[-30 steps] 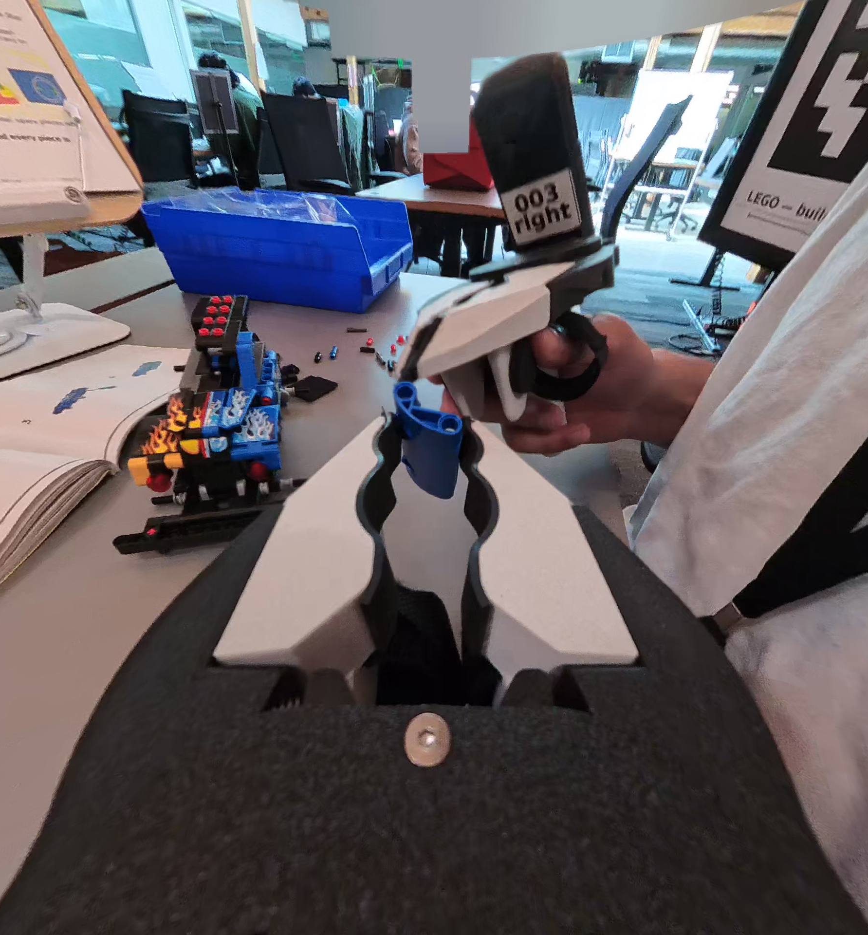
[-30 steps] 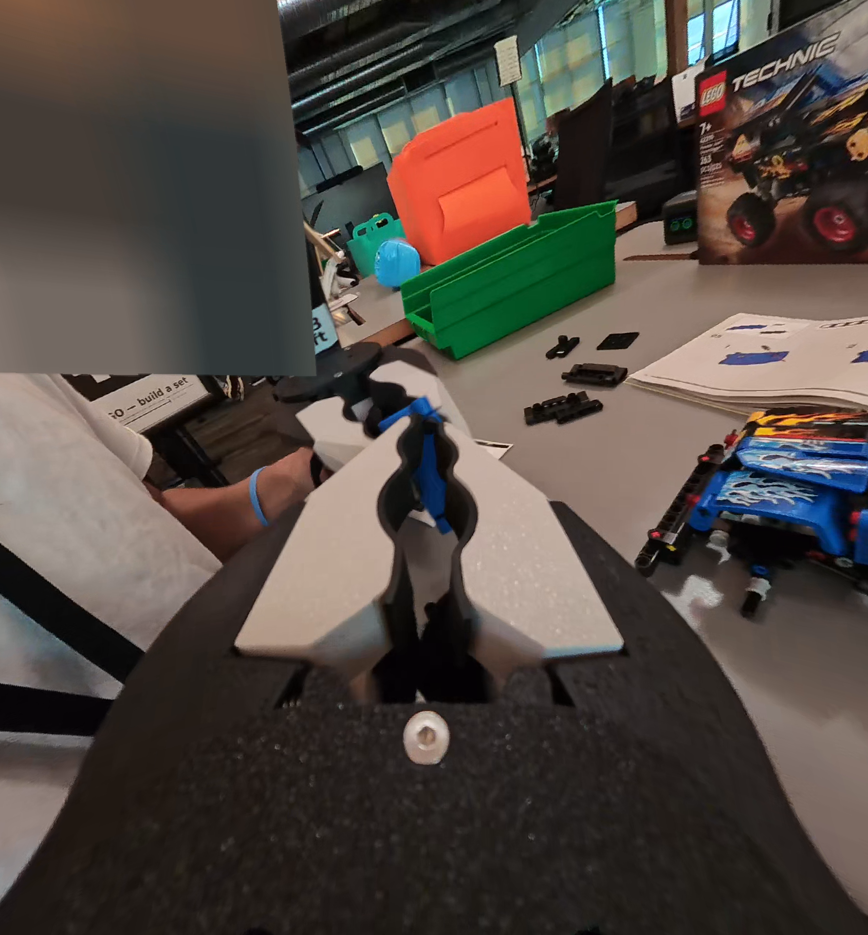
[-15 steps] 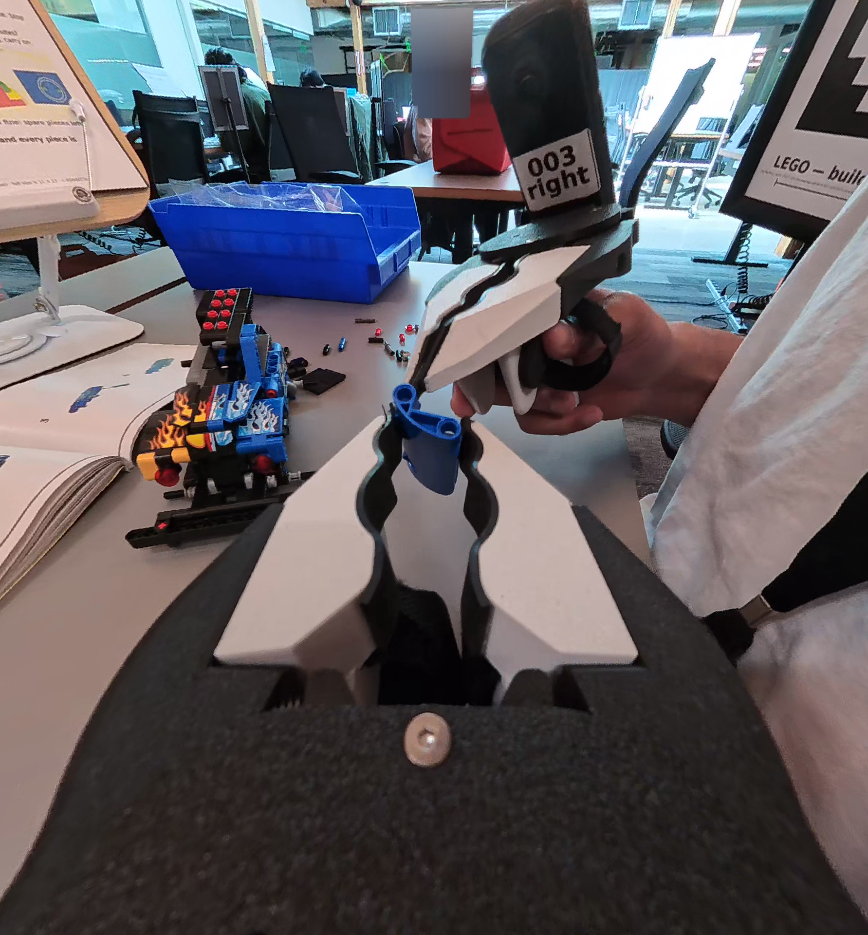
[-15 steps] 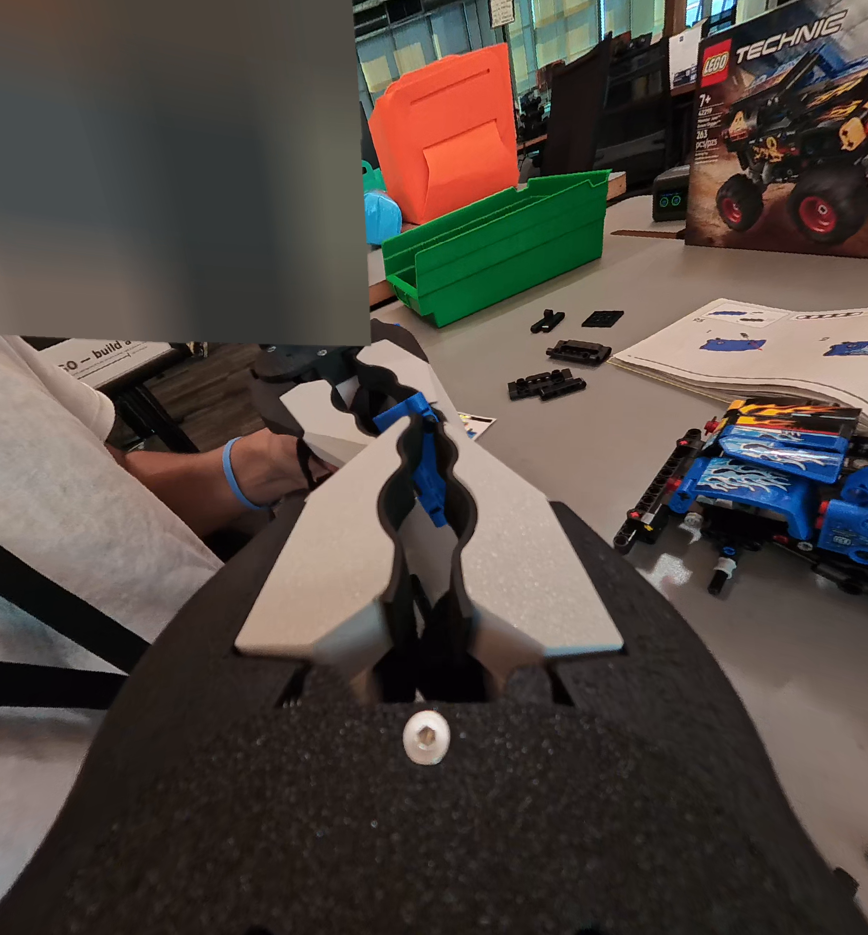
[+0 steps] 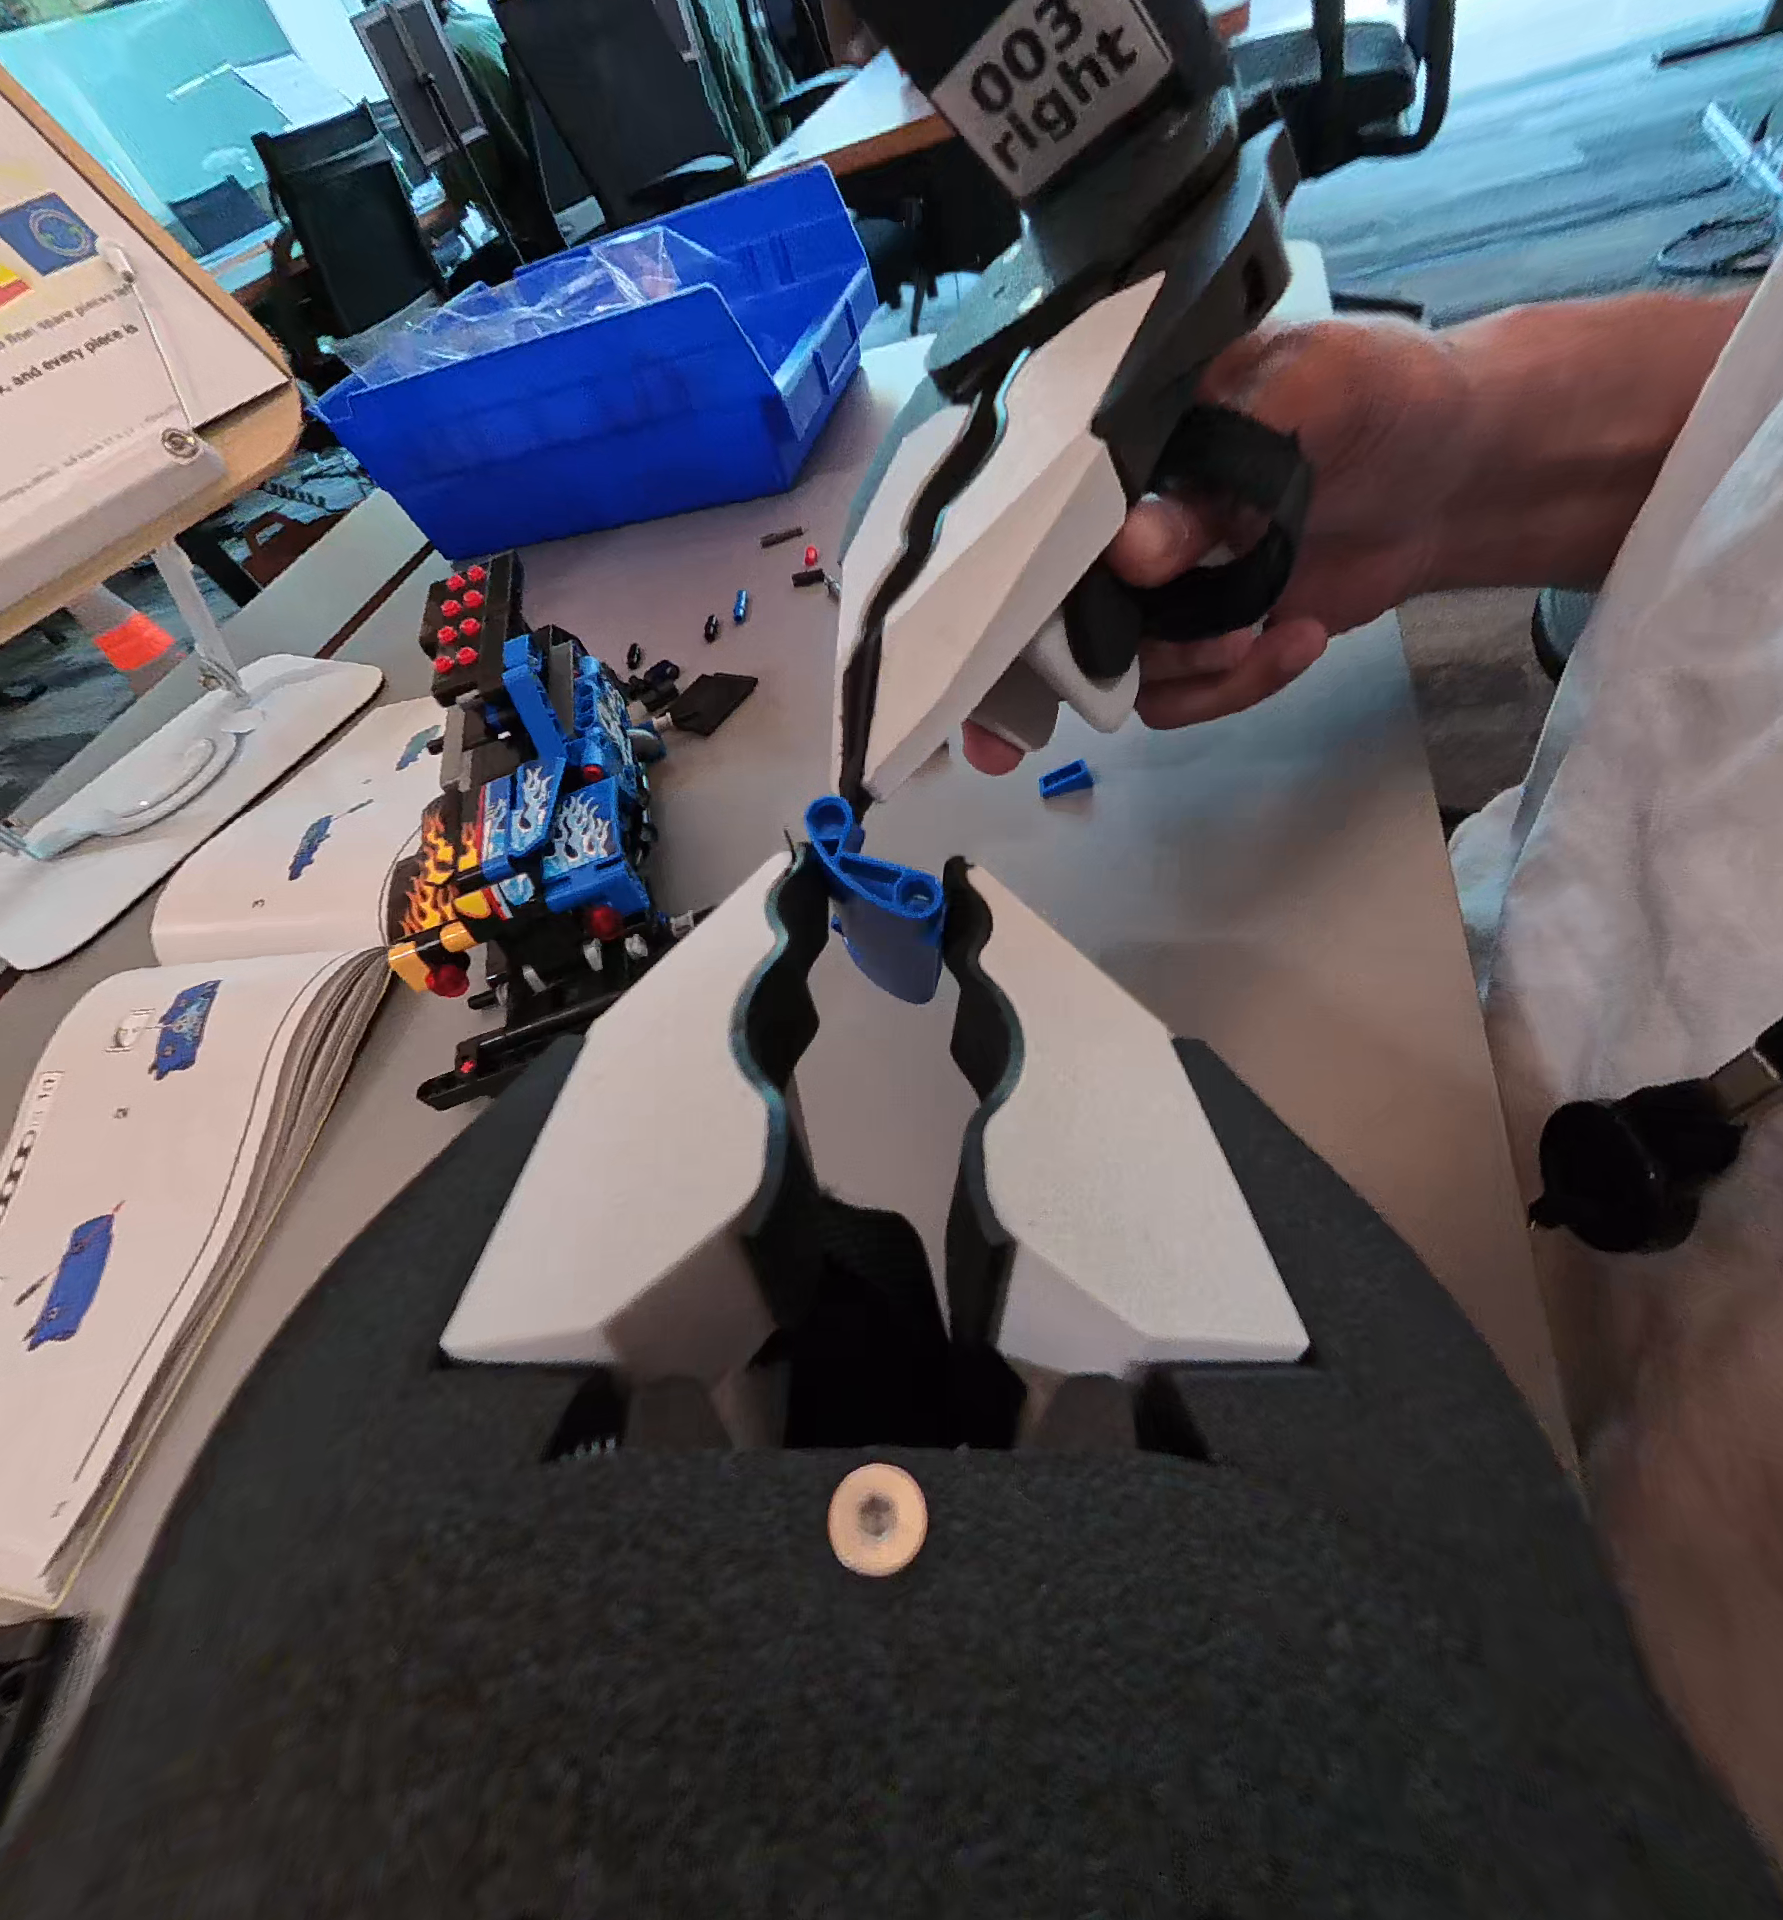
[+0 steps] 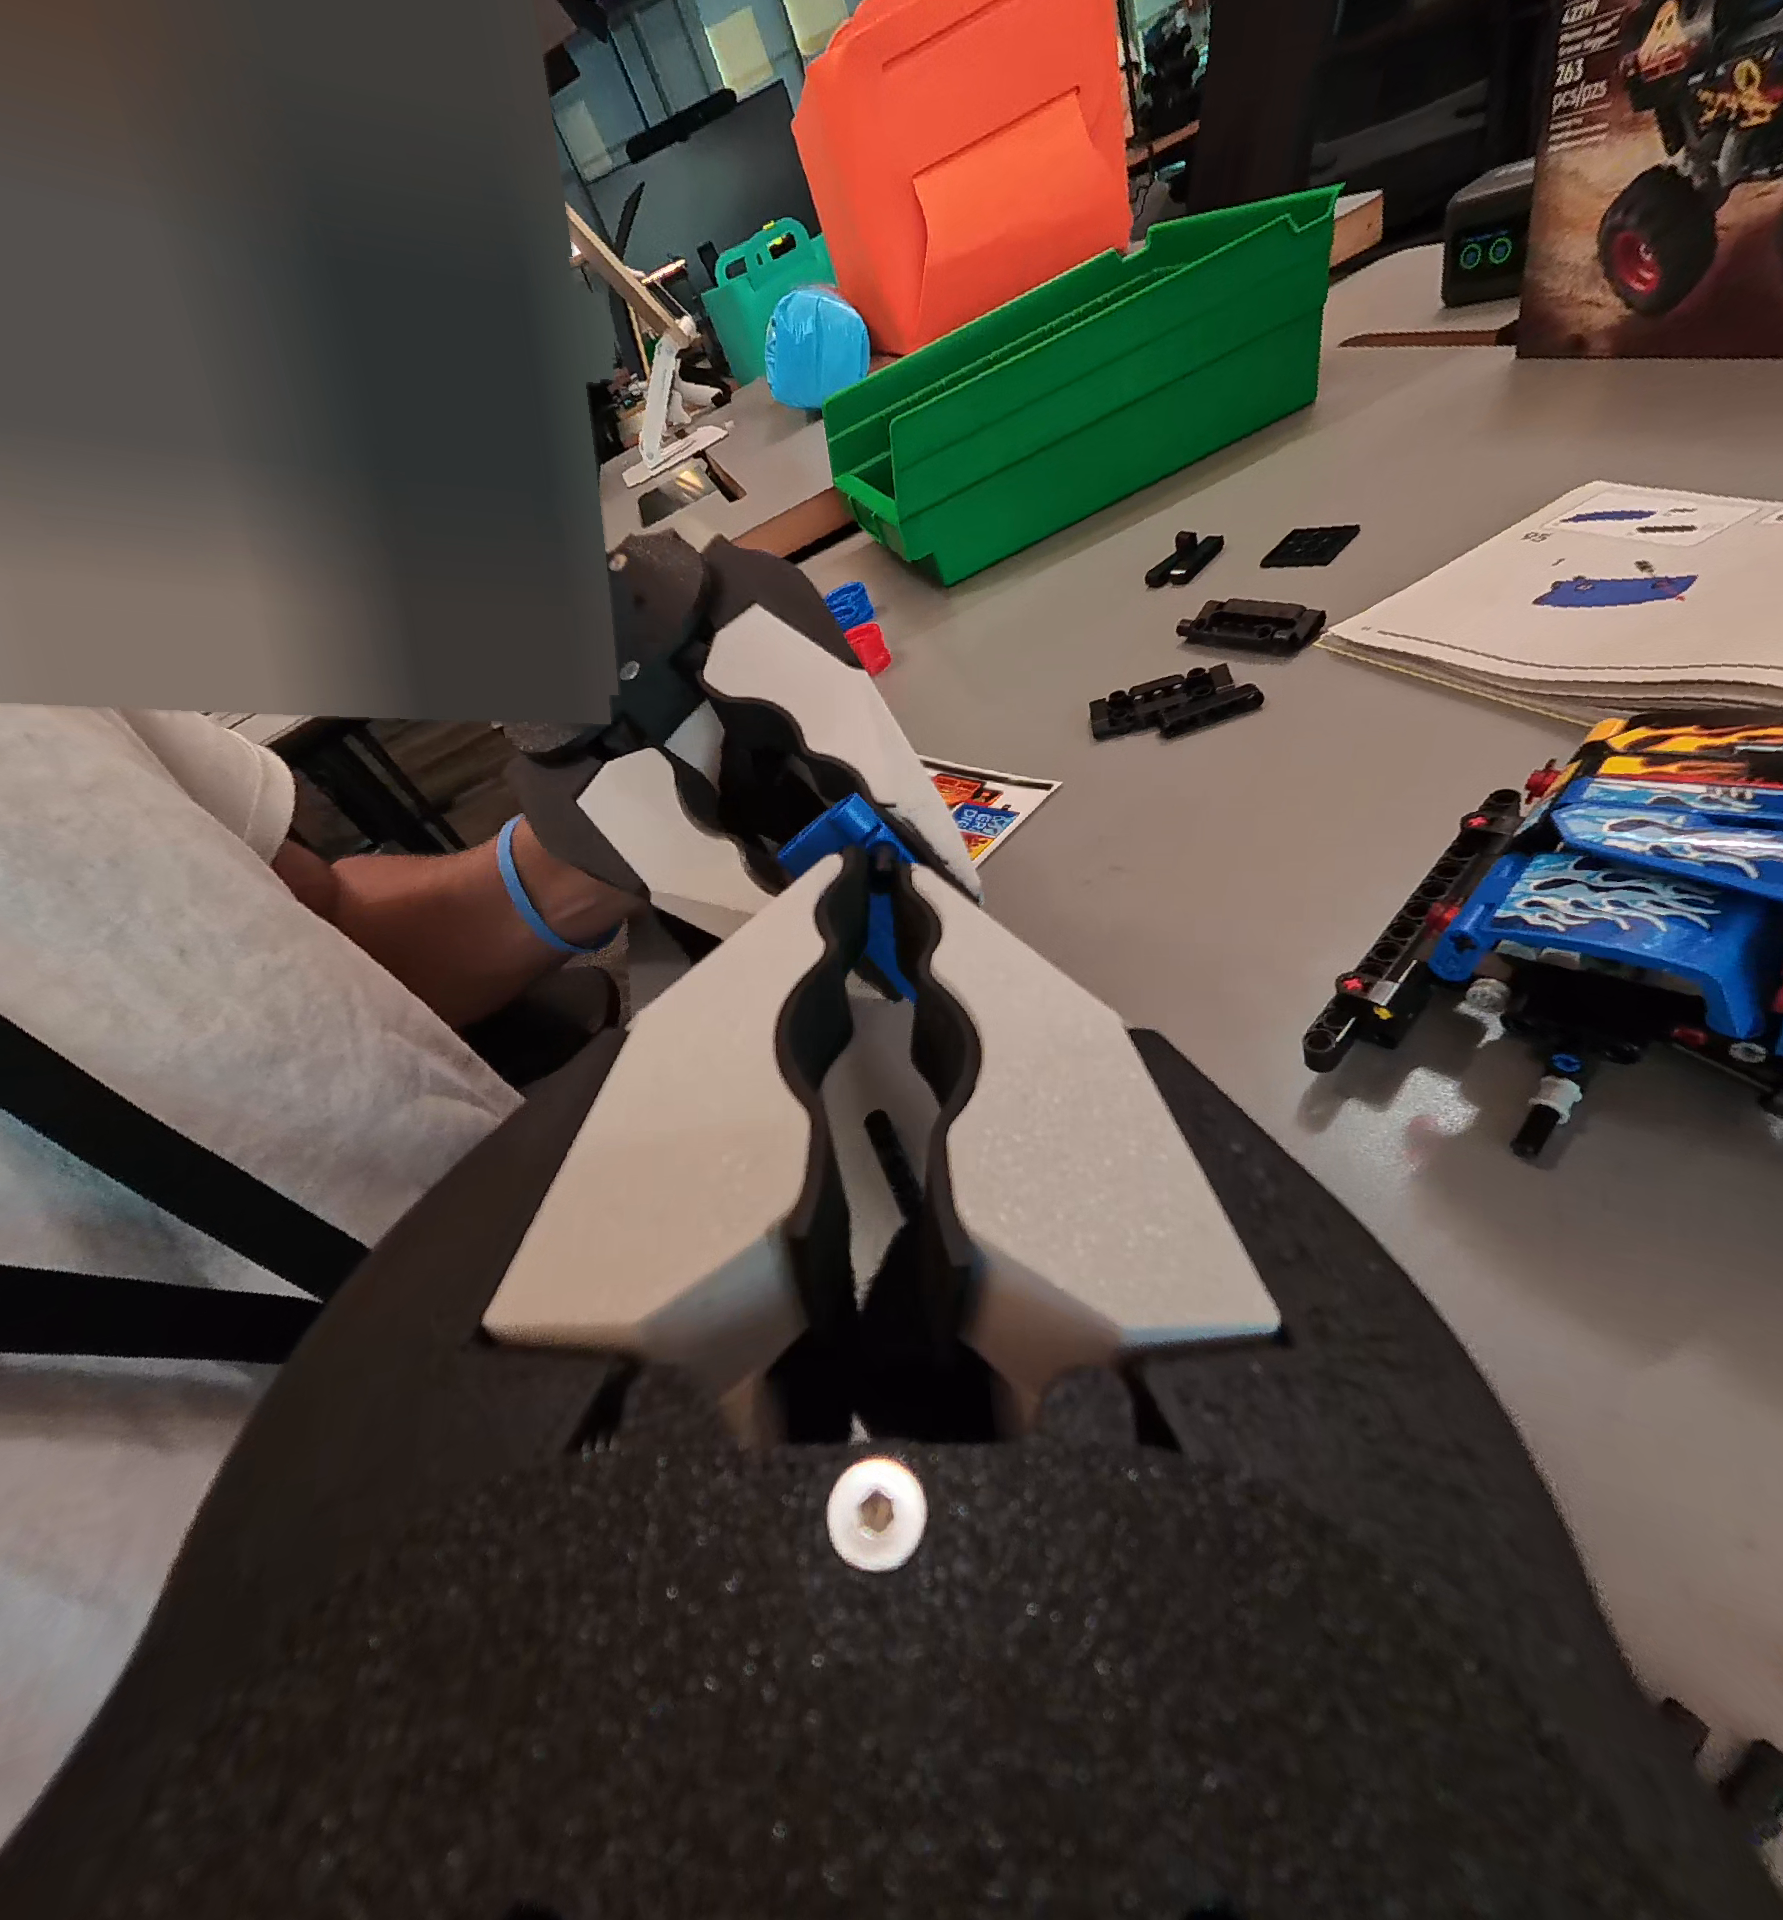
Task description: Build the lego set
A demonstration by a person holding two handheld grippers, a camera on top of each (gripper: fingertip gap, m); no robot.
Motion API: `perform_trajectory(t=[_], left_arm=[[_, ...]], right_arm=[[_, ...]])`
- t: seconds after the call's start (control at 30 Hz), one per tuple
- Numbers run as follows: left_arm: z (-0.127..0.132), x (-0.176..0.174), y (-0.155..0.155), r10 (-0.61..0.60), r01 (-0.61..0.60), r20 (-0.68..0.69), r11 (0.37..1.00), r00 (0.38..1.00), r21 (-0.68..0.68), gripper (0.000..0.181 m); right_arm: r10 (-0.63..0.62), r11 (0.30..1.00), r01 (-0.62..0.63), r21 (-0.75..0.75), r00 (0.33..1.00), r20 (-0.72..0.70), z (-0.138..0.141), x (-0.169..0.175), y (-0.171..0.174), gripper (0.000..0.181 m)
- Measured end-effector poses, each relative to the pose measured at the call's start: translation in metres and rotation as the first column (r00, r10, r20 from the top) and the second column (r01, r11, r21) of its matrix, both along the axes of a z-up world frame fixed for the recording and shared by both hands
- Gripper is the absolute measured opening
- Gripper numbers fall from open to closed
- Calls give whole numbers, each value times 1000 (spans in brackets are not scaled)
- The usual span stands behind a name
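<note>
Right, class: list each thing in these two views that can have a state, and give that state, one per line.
Left gripper: shut on the blue curved lego panel, held above the table.
Right gripper: shut, tips pinching that panel's top edge.
Blue-and-black flame-decorated lego truck: partly built, resting on the table.
White paper instruction booklet: lying open.
Blue plastic bin: open-topped, clear plastic bags inside.
Green plastic bin: open-topped, contents hidden.

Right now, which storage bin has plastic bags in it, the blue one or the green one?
The blue bin, behind the half-built truck: clear bags show above its rim. The green bin shows no bags.
</note>
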State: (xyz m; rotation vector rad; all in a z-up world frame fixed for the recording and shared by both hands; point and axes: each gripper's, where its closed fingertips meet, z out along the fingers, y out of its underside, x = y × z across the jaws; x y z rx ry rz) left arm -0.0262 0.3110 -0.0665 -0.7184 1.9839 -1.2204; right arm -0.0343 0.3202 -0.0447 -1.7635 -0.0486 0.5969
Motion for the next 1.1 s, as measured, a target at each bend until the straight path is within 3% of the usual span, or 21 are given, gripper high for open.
perform_trajectory(t=[0.1, 0.2, 0.3, 0.4, 0.5, 0.63, 0.87, 1.1], left_arm=[[-9, -2, -3, -17, 19, -27, 997, 1000, 78, 21], [-7, -3, -6, -43, 45, -38, 997, 998, 55, 21], [5, -2, -10, -73, 64, -61, 988, 995, -139, 21], [21, -1, -14, -115, 79, -74, 923, 991, -378, 21], [28, -2, -17, -148, 91, -74, 860, 986, -503, 20], [23, -1, -16, -124, 77, -75, 887, 989, -454, 20], [21, -1, -16, -128, 62, -104, 873, 986, -484, 20], [8, -2, -15, -82, 49, -89, 945, 993, -322, 20]], right_arm=[[5, 1000, -4, -13, 999, 43, -4, -1, -1, 3], [22, 1000, -21, -21, 998, 58, -5, -2, -3, 3], [0, 999, -2, 54, 999, 43, 5, 0, -4, 3], [-34, 989, 36, 146, 999, -17, 18, 2, -4, 3], [-57, 978, 61, 201, 998, -22, 24, 3, -5, 3], [-56, 981, 54, 186, 998, 6, 20, 3, -4, 3], [-75, 980, 59, 187, 994, 74, 16, 3, -4, 4], [-49, 994, 33, 106, 987, 152, 6, -1, -4, 3]])
